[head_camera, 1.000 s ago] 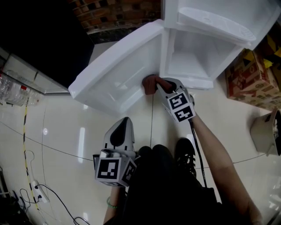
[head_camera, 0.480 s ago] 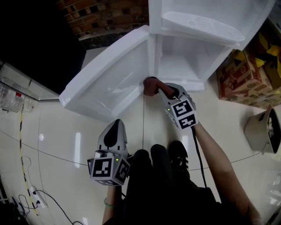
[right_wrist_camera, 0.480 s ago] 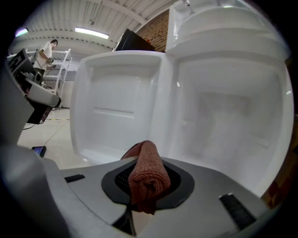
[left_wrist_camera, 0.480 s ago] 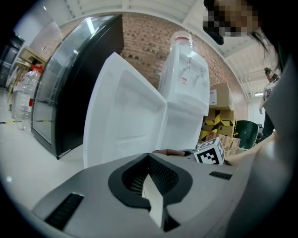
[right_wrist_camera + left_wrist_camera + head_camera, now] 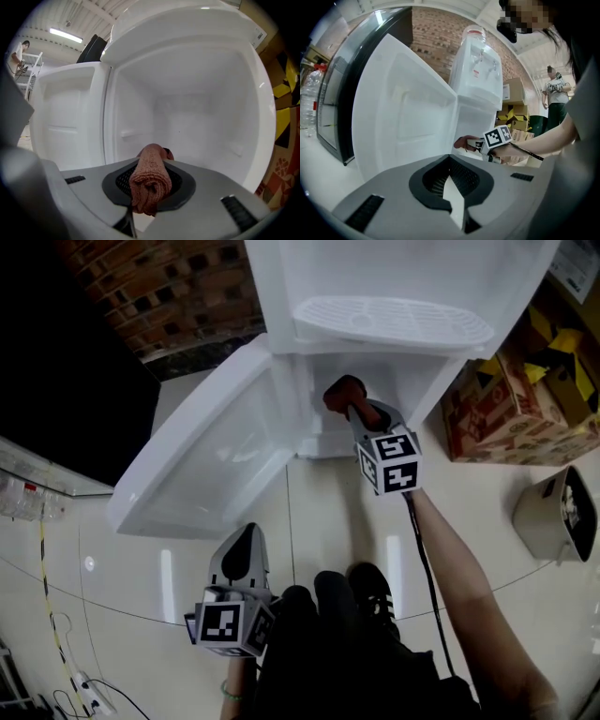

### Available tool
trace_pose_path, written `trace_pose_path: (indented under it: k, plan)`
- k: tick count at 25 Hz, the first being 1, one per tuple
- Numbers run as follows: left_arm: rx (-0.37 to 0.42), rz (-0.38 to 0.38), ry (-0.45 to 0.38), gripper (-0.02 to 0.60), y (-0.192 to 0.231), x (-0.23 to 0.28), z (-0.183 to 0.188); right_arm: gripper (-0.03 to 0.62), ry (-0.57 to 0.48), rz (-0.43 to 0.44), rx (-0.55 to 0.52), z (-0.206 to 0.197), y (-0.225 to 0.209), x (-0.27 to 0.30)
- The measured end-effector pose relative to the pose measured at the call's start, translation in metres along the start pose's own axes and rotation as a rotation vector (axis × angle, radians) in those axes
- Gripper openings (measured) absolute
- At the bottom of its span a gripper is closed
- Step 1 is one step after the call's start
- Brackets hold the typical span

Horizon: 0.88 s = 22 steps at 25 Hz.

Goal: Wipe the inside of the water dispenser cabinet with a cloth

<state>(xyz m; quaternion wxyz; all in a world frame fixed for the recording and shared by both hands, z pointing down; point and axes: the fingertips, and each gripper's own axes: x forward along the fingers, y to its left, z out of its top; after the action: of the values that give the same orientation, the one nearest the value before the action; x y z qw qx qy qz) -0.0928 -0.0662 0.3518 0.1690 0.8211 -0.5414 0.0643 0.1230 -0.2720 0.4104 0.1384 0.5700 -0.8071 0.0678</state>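
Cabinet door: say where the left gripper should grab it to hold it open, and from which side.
Probably the thin free edge of the cabinet door, opposite the hinge. The door stands swung wide with that edge nearest the left gripper, so come forward, jaws straddling the rim. Its inner face is broad and flat: nothing to pinch.

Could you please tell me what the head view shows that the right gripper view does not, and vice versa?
Only the head view shows the left gripper, held low beside the person's legs, and the drip tray above the cabinet. Only the right gripper view shows the cabinet's bare white back wall and a ceiling light. Both show the rolled reddish-brown cloth clamped in the right gripper at the cabinet's mouth, and the open door.
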Motion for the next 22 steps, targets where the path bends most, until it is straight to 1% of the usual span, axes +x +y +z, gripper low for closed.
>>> trace_pose_path:
  k: [5,8,11,13,15,18,22]
  plan:
    - [0.012,-0.023,0.047,-0.005,0.001,0.007,-0.009,0.077,-0.004,0.012,-0.015,-0.001,0.010,0.035]
    - [0.005,-0.020,0.053,-0.005,0.009,0.013,-0.012,0.077,-0.001,0.036,-0.042,-0.006,0.022,0.054]
    - [-0.001,-0.024,0.063,-0.005,0.010,0.017,-0.017,0.077,0.028,0.060,-0.056,-0.013,0.031,0.065]
    - [-0.005,-0.029,0.071,-0.005,0.010,0.020,-0.019,0.077,0.049,0.061,-0.050,-0.015,0.032,0.069]
    - [-0.012,-0.029,0.075,-0.005,0.011,0.021,-0.021,0.077,0.065,0.036,-0.037,-0.022,0.022,0.073]
    - [-0.021,-0.022,0.083,-0.005,0.015,0.022,-0.024,0.077,0.098,-0.033,-0.003,-0.041,-0.009,0.075]
    - [-0.027,-0.019,0.089,-0.005,0.016,0.024,-0.026,0.078,0.166,-0.180,0.050,-0.065,-0.063,0.060]
